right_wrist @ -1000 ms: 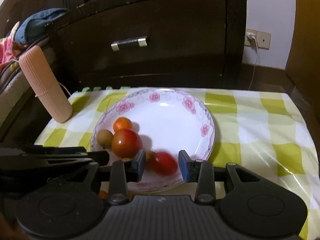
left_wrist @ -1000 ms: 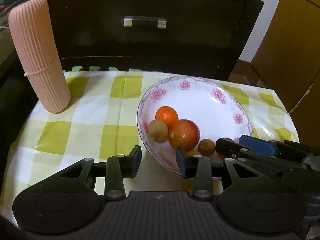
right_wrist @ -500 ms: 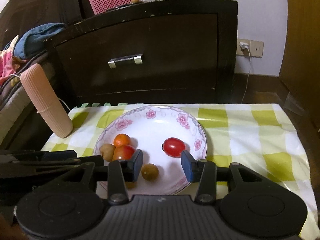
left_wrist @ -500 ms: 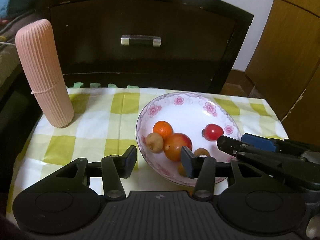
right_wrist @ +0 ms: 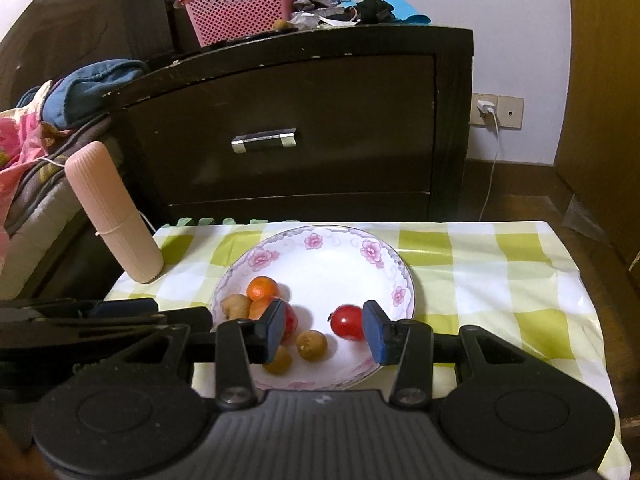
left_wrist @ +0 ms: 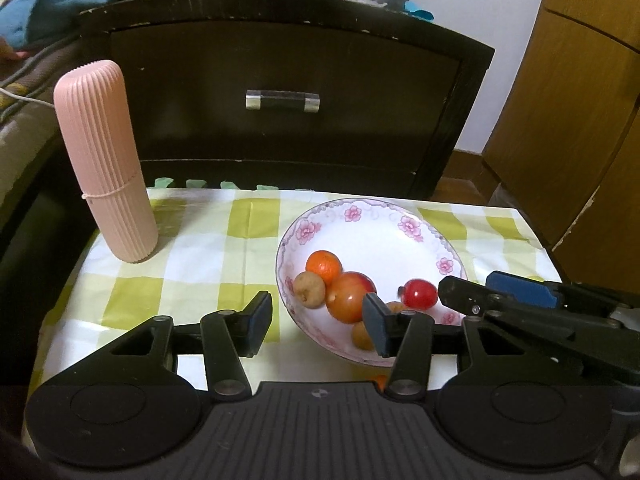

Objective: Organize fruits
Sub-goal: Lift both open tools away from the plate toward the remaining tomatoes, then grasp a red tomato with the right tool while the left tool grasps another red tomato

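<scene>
Covering my counter (right_wrist: 500,272) is a glossy plastic cloth (left_wrist: 208,248) checked in yellow-green and white, and near its middle sits the flowered plate (right_wrist: 384,256), white with pink blossoms round the rim. I take that plate as my landmark. All the fruit lies in it, on the side nearer me: an orange mandarin (right_wrist: 262,287), a large red-orange fruit (left_wrist: 350,296) just in front of it, a brown fruit (right_wrist: 236,306) touching both, two more brown ones (right_wrist: 311,345) closer to the near rim, and a red tomato (right_wrist: 347,322) a little apart from the cluster.

Beside the plate, near the counter's back corner, a ribbed pink case (left_wrist: 106,160) stands upright with a thin band round its waist. Behind the plate rises a dark wooden cabinet (right_wrist: 320,120) with chipped edges and a metal drawer handle (right_wrist: 264,141). On top of it sits a pink mesh basket (right_wrist: 240,4) among loose clutter. Bedding and a blue cloth (right_wrist: 96,84) are heaped beside the cabinet, beyond the case. On the white wall past the cabinet's other side a charger (right_wrist: 486,109) is plugged into a socket, its cord trailing down to a dark wood floor (right_wrist: 516,204). Brown wooden panels (left_wrist: 580,100) close that side of the room.

I can read no lettering or brand anywhere.

My left tool (left_wrist: 318,326) hangs over the plate's near rim, fingers parted with nothing gripped. My right tool (right_wrist: 324,330) hangs above the plate, fingers apart and clear of the fruit below.
</scene>
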The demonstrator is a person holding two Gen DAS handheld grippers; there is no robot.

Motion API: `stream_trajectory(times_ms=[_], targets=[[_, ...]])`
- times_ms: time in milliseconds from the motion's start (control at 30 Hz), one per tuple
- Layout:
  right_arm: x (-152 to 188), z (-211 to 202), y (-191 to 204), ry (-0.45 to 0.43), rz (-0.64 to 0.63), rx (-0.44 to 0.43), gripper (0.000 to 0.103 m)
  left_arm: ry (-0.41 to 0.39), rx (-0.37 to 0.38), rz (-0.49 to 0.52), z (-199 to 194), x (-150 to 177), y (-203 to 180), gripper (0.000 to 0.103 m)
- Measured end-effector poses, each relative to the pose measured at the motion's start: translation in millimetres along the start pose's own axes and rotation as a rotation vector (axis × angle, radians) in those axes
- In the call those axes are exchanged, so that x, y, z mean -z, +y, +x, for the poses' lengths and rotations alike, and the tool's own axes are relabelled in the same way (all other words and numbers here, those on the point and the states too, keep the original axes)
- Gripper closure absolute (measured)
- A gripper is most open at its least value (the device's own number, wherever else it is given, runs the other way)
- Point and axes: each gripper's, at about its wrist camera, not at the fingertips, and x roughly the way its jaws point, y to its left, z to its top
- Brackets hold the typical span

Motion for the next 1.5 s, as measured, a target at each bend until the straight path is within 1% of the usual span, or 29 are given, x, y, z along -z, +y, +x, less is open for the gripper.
stream_trajectory(times_ms=[167,400,567,767,900,1067,1333,1400,1500], targets=[[2.7,-7.1,3.9,0.0,-0.009,-0.006,0.055,-0.003,0.001,0.007,-7.9,4.5,0.7,0.045],[15.3,-15.7,11.9,0.026,-0.015,-0.023,0.055,0.003,-0.01,0.024,-22.1,16.2,4.2,0.044],[32.4,-23.3,19.0,0.061,-0.005,-0.034,0.055,0.019,-0.019,0.035,-33.8,32.1,6.9,0.044],[51.1,-32.2,32.3,0.101,-0.031,-0.053,0.055,0.042,-0.032,0.042,-49.5,53.1,13.4,0.044],[61.7,-37.9,43.6,0.125,-0.035,-0.072,0.055,0.053,-0.041,0.036,-60.2,64.9,20.4,0.046],[71.5,-42.2,57.4,0.147,-0.068,-0.094,0.055,0.067,-0.047,0.012,-72.1,79.6,32.0,0.045],[95.0,-39.0,73.4,0.217,-0.125,-0.115,0.055,0.101,-0.071,0.016,-72.5,106.6,47.2,0.043],[98.6,-39.1,74.8,0.22,-0.139,-0.111,0.055,0.113,-0.081,0.002,-68.3,109.5,51.2,0.043],[98.2,-39.1,70.6,0.221,-0.134,-0.104,0.055,0.109,-0.077,0.0,-62.7,108.8,51.9,0.043]])
